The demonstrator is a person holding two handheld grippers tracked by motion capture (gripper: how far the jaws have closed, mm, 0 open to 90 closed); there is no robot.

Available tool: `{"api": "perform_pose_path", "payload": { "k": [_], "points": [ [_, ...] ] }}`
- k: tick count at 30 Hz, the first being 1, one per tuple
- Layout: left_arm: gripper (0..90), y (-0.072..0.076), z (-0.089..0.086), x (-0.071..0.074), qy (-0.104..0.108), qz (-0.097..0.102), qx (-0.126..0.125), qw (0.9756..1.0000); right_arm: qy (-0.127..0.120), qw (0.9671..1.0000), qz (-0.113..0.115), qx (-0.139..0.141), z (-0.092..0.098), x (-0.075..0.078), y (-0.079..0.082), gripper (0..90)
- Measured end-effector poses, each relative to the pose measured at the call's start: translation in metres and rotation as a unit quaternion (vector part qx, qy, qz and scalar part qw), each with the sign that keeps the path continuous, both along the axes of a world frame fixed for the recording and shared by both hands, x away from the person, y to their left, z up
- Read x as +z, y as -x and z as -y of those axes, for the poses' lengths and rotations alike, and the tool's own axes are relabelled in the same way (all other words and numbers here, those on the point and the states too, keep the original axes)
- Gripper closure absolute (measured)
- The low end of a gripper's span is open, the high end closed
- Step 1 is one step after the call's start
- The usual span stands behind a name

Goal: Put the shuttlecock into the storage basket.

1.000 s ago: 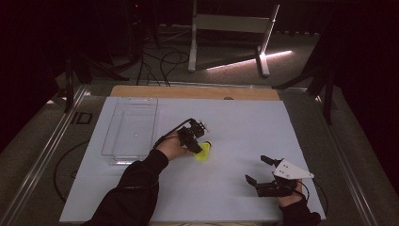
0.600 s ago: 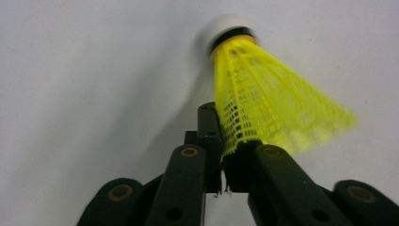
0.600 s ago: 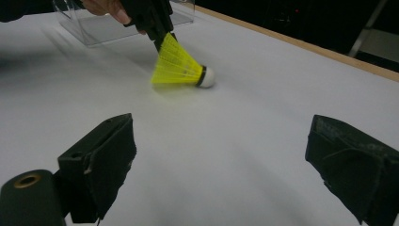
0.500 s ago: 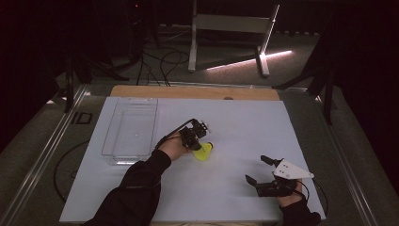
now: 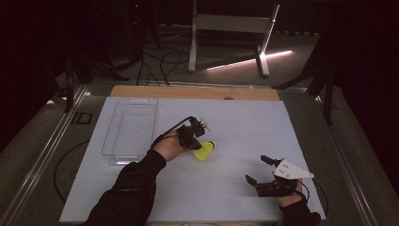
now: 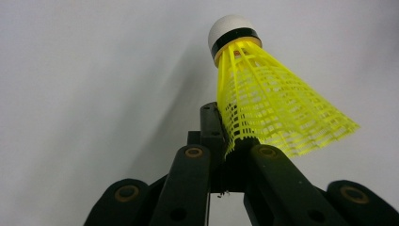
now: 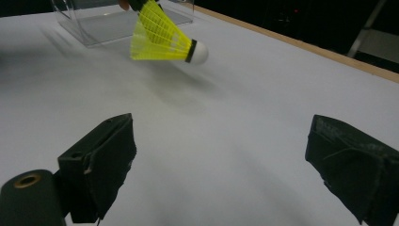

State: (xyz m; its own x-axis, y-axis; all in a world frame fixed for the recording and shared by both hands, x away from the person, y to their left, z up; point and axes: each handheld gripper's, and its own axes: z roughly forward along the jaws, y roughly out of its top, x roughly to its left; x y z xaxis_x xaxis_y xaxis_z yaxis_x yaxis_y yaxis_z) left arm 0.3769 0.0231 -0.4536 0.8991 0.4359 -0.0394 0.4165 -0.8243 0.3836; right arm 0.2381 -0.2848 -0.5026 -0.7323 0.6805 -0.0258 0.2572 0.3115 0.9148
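Observation:
A yellow plastic shuttlecock [image 5: 205,151] with a white cork tip hangs just above the white sheet [image 5: 244,122] near the table's middle. My left gripper [image 5: 195,144] is shut on the edge of its skirt. In the left gripper view the two black jaws [image 6: 226,139] pinch the yellow mesh of the shuttlecock [image 6: 275,110], and the cork points away from me. My right gripper [image 5: 258,170] rests near the front right edge, open, with nothing between its pads [image 7: 221,160]. From there the shuttlecock [image 7: 162,40] hangs in the air, with its shadow on the sheet below.
A clear plastic box [image 5: 113,153] stands on the sheet left of the left hand, its wall [image 7: 89,28] just behind the shuttlecock in the right gripper view. A wooden table edge [image 5: 197,92] runs along the back. Beyond it lie dark floor, cables and a metal stand.
The left hand has risen a little, lifting the shuttlecock off the sheet. The right gripper has stayed where it was.

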Motion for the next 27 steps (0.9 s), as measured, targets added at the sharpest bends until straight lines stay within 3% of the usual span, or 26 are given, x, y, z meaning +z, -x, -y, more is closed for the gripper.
{"api": "perform_pose_path", "payload": {
  "k": [2,19,23,27],
  "points": [
    [90.0,0.003,-0.003,0.006,0.011,-0.004,-0.004,0.9999,0.000,1.0000,0.000,0.000,0.000,0.000,0.000,8.7],
    [90.0,0.022,-0.030,0.050,0.034,0.018,-0.016,0.9991,-0.002,1.0000,0.000,0.002,-0.001,-0.001,-0.001,8.7],
    [90.0,0.022,-0.039,0.058,0.045,0.020,-0.011,0.9987,-0.002,1.0000,-0.001,0.001,-0.001,-0.001,-0.001,8.7],
    [90.0,0.022,-0.049,0.066,0.040,0.030,-0.004,0.9987,-0.002,1.0000,-0.001,0.001,-0.001,-0.001,-0.001,8.7]
  ]
}}
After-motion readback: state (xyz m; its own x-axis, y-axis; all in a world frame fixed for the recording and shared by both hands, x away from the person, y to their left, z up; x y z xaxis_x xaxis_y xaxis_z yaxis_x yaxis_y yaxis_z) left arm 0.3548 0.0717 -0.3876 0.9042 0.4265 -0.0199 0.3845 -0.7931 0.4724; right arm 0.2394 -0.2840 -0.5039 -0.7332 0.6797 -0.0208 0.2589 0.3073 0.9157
